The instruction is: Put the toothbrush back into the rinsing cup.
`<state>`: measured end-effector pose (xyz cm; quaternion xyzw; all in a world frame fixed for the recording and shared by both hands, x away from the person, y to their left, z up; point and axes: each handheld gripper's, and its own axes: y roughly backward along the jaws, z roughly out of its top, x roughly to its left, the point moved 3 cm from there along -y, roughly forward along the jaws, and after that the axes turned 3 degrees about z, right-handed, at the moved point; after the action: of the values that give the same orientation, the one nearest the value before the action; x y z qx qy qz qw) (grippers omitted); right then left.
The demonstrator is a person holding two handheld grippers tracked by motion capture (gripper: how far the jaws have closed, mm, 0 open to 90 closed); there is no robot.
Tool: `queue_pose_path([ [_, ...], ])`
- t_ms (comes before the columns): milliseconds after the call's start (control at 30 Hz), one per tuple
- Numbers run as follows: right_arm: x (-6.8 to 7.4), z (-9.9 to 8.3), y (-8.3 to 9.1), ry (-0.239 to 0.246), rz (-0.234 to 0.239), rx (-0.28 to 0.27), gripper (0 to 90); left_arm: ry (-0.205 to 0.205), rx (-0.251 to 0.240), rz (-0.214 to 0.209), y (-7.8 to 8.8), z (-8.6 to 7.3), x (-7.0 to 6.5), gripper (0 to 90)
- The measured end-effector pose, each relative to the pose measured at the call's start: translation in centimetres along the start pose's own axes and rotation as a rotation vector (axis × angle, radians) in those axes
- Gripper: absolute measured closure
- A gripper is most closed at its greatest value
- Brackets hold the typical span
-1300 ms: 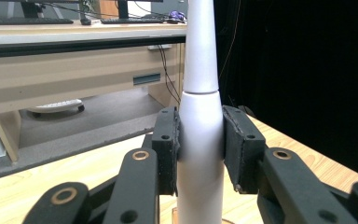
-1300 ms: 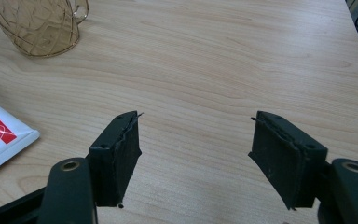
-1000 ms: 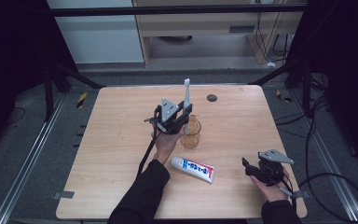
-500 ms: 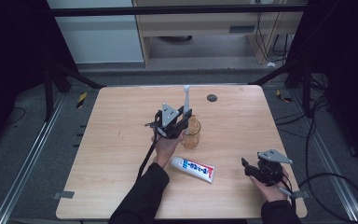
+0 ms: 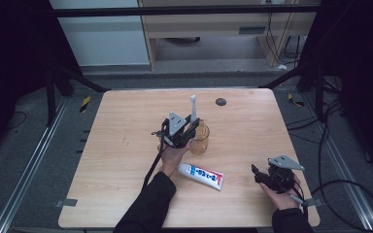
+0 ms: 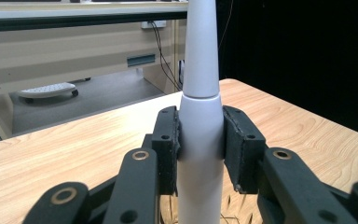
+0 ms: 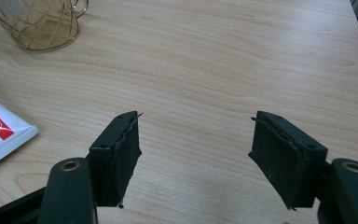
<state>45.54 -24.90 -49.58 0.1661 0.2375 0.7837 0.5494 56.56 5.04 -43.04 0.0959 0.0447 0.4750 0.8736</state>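
High view shows your left gripper [image 5: 187, 131] at mid-frame, clamped on the white electric toothbrush [image 5: 193, 108], which stands upright with its lower end over or in the amber glass cup [image 5: 200, 139]; which, you cannot tell. Your right gripper [image 7: 196, 154] rests at the lower right, jaws apart on nothing. The toothpaste tube [image 5: 201, 175] lies flat below the cup, untouched. Judging by this, lowering and releasing the toothbrush remains.

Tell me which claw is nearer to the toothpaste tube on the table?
Left. The left claw, holding a white toothbrush above the glass cup, is just behind the toothpaste tube. The right claw rests farther off, to the tube's right.
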Motion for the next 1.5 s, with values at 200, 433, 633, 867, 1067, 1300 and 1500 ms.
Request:
queue_pose_path([
  [200,0.0,0.0,0.0,-0.002,0.002,0.003,32.1,-0.004,0.007,0.0,0.0,-0.3,0.0,67.3],
  [433,0.0,0.0,0.0,-0.002,0.0,0.003,32.1,-0.009,0.027,-0.003,-0.1,-0.9,0.0,67.3],
  [633,0.0,0.0,0.0,-0.003,0.001,0.003,32.1,-0.007,0.039,-0.005,-0.1,-1.4,0.0,67.3],
  [867,0.0,0.0,0.0,-0.001,0.0,0.003,32.1,-0.009,0.042,-0.003,-0.1,-1.7,0.0,67.2],
  [1067,0.0,0.0,0.0,-0.002,0.001,0.005,32.0,-0.019,0.047,-0.002,-0.1,-1.9,0.0,67.2],
  [1300,0.0,0.0,0.0,-0.004,0.002,0.008,31.6,-0.03,0.043,0.003,0.0,-1.9,0.0,66.5],
  [1500,0.0,0.0,-0.1,-0.004,0.002,0.008,31.4,-0.027,0.029,-0.023,0.4,-1.7,-0.1,62.6],
])
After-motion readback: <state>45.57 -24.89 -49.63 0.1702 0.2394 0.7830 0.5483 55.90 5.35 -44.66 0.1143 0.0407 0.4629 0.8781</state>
